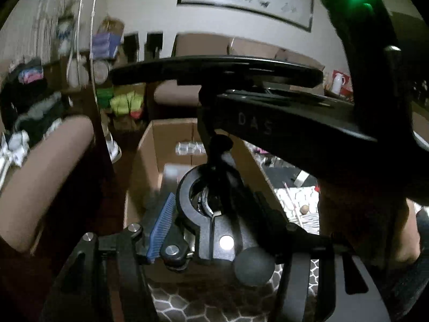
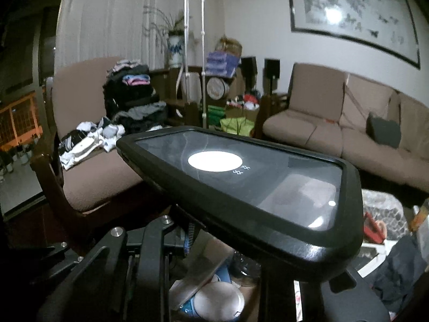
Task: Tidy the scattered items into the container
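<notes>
A black tablet [image 2: 241, 177] in a rugged case sits on a black mount with a ring clamp [image 1: 198, 201] and a ball knob [image 1: 253, 267]. My left gripper [image 1: 222, 225] is shut on the clamp body, its blue pad [image 1: 161, 225] against the ring's left side. My right gripper [image 2: 203, 241] reaches under the tablet and looks shut on the mount's stem; one finger is hidden. The whole thing hangs over an open cardboard box [image 1: 150, 166]. In the right wrist view, a white round lid [image 2: 217, 300] and other items lie below.
An armchair [image 2: 88, 177] with a clothes pile [image 2: 134, 102] stands to the left and a brown sofa [image 2: 335, 123] behind. Two metal stand poles [image 2: 203, 53] rise beyond the box. A hex-patterned rug [image 1: 187, 306] covers the floor. A hand [image 1: 402, 230] holds the other gripper at right.
</notes>
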Motion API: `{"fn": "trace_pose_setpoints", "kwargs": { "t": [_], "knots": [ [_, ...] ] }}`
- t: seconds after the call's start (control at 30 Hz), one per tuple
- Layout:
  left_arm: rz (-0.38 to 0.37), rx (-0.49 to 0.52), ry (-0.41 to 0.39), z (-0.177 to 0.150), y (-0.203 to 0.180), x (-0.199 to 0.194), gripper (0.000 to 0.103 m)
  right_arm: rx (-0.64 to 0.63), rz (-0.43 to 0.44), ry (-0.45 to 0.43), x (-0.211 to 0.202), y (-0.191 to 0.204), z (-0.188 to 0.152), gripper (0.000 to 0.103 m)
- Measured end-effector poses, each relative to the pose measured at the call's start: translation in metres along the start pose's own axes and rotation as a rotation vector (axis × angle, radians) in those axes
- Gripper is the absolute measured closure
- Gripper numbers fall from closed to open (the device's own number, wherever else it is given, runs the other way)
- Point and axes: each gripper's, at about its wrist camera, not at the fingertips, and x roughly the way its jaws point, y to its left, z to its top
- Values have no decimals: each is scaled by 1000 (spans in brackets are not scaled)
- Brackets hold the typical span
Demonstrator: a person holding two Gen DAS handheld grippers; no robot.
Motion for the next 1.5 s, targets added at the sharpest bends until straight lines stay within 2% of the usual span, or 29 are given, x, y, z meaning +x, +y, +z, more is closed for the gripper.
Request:
{"fn": "trace_pose_setpoints", "kwargs": {
  "t": [0.13, 0.23, 0.37, 0.47, 0.5, 0.53, 0.57, 0.67, 0.77, 0.83, 0.93, 1.1, 1.17, 1.23, 1.33, 1.4, 1.47, 1.5],
  "knots": [
    [-16, -54, 77, 0, 8, 19, 44, 30, -5, 62, 21, -10, -8, 79],
    [-19, -56, 116, 1, 8, 26, 44, 80, 5, 123, 35, -23, -14, 79],
    [-11, -49, 176, 3, 10, 37, 43, 143, 26, 234, 60, -43, -28, 79],
    [-23, -81, 202, 6, 17, 40, 43, 190, 50, 317, 81, -56, -39, 79],
    [-24, -95, 207, 7, 20, 40, 43, 204, 57, 337, 86, -59, -41, 80],
    [-15, -108, 210, 7, 22, 39, 43, 218, 63, 356, 91, -63, -43, 87],
    [-11, -119, 209, 7, 24, 35, 43, 206, 47, 351, 91, -64, -41, 102],
    [-52, -172, 164, 9, 33, 21, 36, 185, 29, 361, 94, -69, -31, 102],
    [-34, -202, 124, 8, 39, 8, 35, 158, 14, 415, 100, -68, -25, 102],
    [-22, -203, 124, 7, 43, 5, 34, 144, 7, 448, 102, -68, -24, 102],
    [-5, -198, 133, 5, 47, 4, 33, 128, 7, 425, 91, -66, -21, 95],
    [9, -202, 125, 6, 54, 4, 33, 91, 4, 400, 72, -57, -18, 91],
    [10, -199, 116, 6, 53, 2, 27, 80, -5, 382, 60, -56, -18, 86],
    [9, -198, 100, 8, 53, 1, 19, 74, -3, 365, 46, -54, -17, 85],
    [3, -206, 77, 10, 52, -4, 12, 63, -5, 340, 27, -50, -14, 74],
    [-3, -213, 67, 10, 51, -5, 11, 43, -12, 322, 13, -47, -13, 69],
    [-5, -209, 65, 10, 49, -5, 10, 29, -17, 308, 1, -44, -12, 56],
    [-6, -200, 65, 9, 46, -5, 10, 22, -20, 296, -6, -43, -12, 54]
  ]
}}
